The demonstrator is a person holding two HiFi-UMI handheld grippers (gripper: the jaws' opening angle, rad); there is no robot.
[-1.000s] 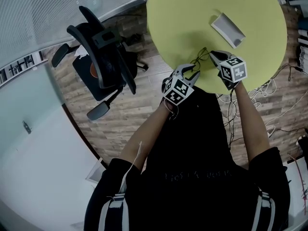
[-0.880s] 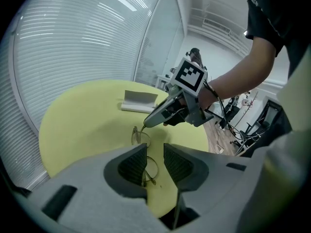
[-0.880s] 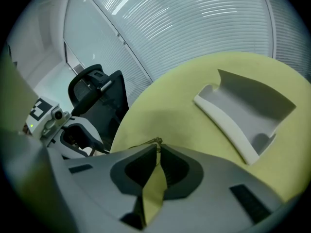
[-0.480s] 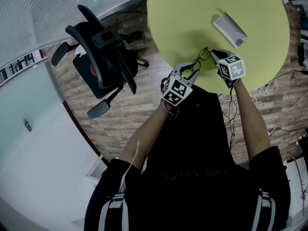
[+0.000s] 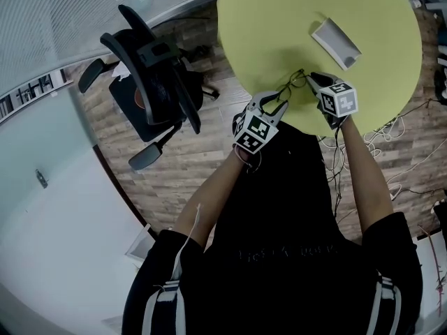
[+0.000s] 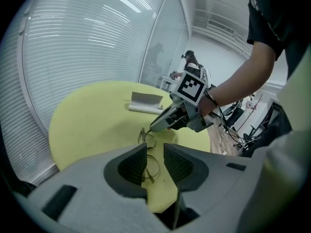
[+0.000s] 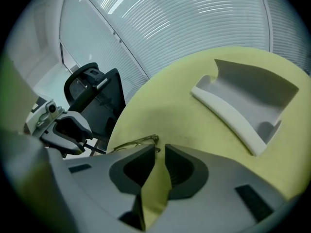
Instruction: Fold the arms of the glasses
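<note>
Barely anything has shifted since a second ago. On the bench, near its edge, I keep left gripper fingers released astride the glasses, right gripper fingers clenched on their hinge end.

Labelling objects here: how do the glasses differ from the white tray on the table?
The glasses are thin wire; the white tray is a chunky curved block. The glasses lie near the table's edge; the tray sits farther in. Both are on the yellow table.

Thin metal-wire glasses, matt yellow table.
</note>
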